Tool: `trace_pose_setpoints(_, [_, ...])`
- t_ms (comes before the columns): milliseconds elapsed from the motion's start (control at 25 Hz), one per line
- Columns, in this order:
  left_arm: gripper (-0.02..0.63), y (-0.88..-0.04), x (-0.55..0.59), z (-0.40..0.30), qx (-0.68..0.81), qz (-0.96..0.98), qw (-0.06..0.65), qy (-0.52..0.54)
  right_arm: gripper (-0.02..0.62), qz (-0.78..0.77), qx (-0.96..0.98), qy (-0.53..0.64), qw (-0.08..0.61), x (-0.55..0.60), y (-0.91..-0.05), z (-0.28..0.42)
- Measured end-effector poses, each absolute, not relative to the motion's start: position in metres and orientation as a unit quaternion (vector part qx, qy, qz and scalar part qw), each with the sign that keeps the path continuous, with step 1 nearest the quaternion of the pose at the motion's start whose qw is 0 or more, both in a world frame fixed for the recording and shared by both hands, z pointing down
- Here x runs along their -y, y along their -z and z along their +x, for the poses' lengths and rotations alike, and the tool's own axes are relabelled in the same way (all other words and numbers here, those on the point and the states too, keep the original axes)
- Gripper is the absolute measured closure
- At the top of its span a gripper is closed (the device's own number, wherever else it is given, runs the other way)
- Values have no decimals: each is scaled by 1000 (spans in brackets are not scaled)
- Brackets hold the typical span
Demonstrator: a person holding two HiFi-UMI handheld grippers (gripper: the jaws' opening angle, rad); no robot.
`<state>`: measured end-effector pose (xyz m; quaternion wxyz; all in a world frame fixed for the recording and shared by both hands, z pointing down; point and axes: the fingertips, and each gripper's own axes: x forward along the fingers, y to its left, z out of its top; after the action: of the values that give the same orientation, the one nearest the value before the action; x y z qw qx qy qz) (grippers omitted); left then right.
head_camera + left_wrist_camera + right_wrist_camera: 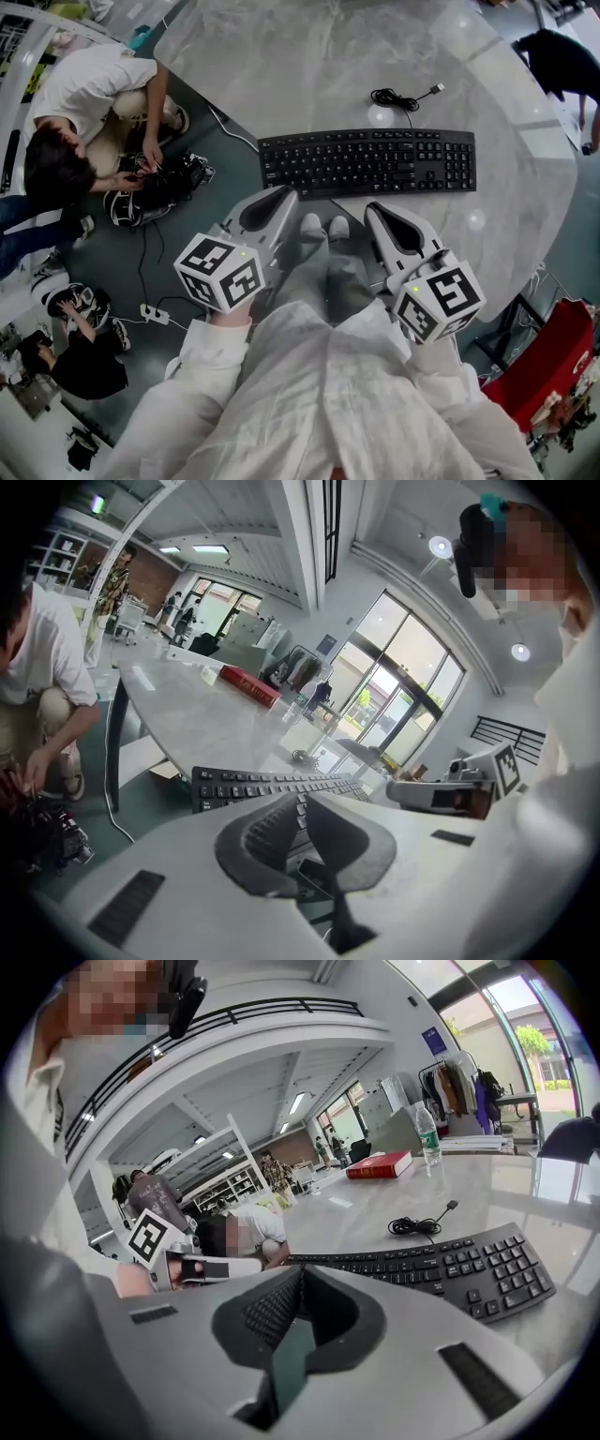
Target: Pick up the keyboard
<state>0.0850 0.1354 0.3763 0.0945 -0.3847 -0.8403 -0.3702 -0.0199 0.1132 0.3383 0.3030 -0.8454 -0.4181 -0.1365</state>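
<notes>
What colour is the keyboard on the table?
Black keyboard, clearest in the head view.

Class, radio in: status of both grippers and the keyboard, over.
Left gripper shut, empty. Right gripper shut, empty. Keyboard flat on table, untouched. Nothing in between.

The keyboard (367,161) lies along the near edge of the table (309,66). Bare surface spreads behind and right of it, broken only by the coiled cable (396,97) just behind.

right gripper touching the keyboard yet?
Apart. The head view shows a thin gap between the tip of the shut right gripper and the near edge of the keyboard.
</notes>
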Motion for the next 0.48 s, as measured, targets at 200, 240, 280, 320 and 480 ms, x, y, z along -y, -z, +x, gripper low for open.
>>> trace_pose_setpoints(200, [578, -382, -140, 90, 835, -391, 97, 374, 561, -839, 425, 140, 310, -111, -344, -25])
trace_pose_setpoints(240, [564, -385, -140, 90, 834, -391, 98, 378, 561, -838, 426, 140, 311, -111, -345, -26])
trace_pose_setpoints(280, [538, -387, -141, 91, 832, -390, 99, 382, 561, -837, 427, 140, 312, -111, -346, -26])
trace_pose_setpoints(320, [520, -389, -142, 92, 830, -391, 100, 386, 561, -836, 428, 140, 313, -111, -347, -27])
trace_pose_setpoints(480, [453, -400, -145, 97, 819, -400, 104, 398, 561, -834, 429, 141, 316, -110, -351, -27])
